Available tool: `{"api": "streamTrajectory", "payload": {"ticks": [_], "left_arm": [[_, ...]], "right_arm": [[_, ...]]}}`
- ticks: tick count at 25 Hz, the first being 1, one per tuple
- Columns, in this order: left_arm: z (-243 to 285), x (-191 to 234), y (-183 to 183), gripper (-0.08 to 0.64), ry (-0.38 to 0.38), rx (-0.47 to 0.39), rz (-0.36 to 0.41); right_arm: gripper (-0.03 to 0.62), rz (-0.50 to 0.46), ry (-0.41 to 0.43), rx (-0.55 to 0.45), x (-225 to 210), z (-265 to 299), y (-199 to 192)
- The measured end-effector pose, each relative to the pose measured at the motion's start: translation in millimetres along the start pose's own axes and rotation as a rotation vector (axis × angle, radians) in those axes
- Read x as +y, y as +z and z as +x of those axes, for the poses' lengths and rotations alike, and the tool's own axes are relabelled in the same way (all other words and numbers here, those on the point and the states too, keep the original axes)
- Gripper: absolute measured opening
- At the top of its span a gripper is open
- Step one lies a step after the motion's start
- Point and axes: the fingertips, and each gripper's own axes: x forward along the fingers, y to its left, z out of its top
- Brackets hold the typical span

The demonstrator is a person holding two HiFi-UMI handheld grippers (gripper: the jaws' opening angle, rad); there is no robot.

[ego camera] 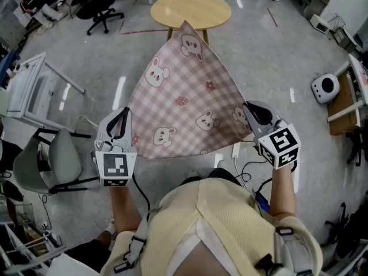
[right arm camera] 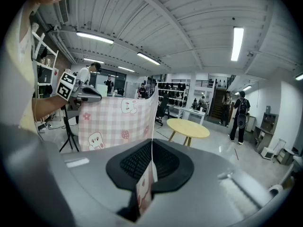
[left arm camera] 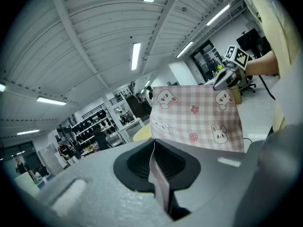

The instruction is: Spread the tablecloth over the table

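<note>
**Tablecloth held in the air on the near side of the round worktop**

We saw the round yellow worktop standing on the grey floor. A black office chair stood to the worktop's left, and a white wire rack stood further left and nearer to us. A grey chair stood on the worktop's near left side, well apart from it. A small white round device sat on the floor to the worktop's right. A white power strip with its cables lay on the floor on the worktop's near side, just past the cloth's lower edge. In the right gripper view a person with a backpack stood beyond the worktop.

The pink checked tablecloth, printed with rabbits, hung in the air between us and the worktop. In the head view its far corner pointed up against the worktop's near edge. We could not tell whether it touched there.

The left claw was closed on the cloth's near left corner, with a thin fold pinched between its jaws. The right claw was closed likewise on the near right corner. The two claws stood well apart, on the near side of the worktop, with the cloth stretched between them.
</note>
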Motion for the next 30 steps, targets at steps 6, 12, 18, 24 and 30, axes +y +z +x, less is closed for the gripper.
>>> {"api": "streamTrajectory", "payload": {"ticks": [6, 12, 18, 24, 30], "left_arm": [[3.9, -6.4, 1.1, 0.011, 0.025, 0.018, -0.002], [1.0, -14.9, 5.1, 0.011, 0.054, 0.036, 0.001], [1.0, -17.3, 7.2, 0.011, 0.054, 0.023, 0.007], [0.7, -15.2, 7.3, 0.011, 0.031, 0.011, 0.018], [0.4, -13.1, 10.3, 0.011, 0.0, 0.026, 0.037]], "right_arm": [[0.008, 0.0, 0.022, -0.008, -12.9, 5.8, -8.1], [0.008, 0.013, 0.076, -0.008, -18.1, 10.4, -12.6], [0.008, -0.006, 0.08, -0.013, -17.7, 10.2, -9.7], [0.008, -0.001, 0.059, -0.005, -10.3, 5.2, -7.0], [0.008, -0.002, 0.04, 0.006, -3.6, 1.7, 0.0]]}}
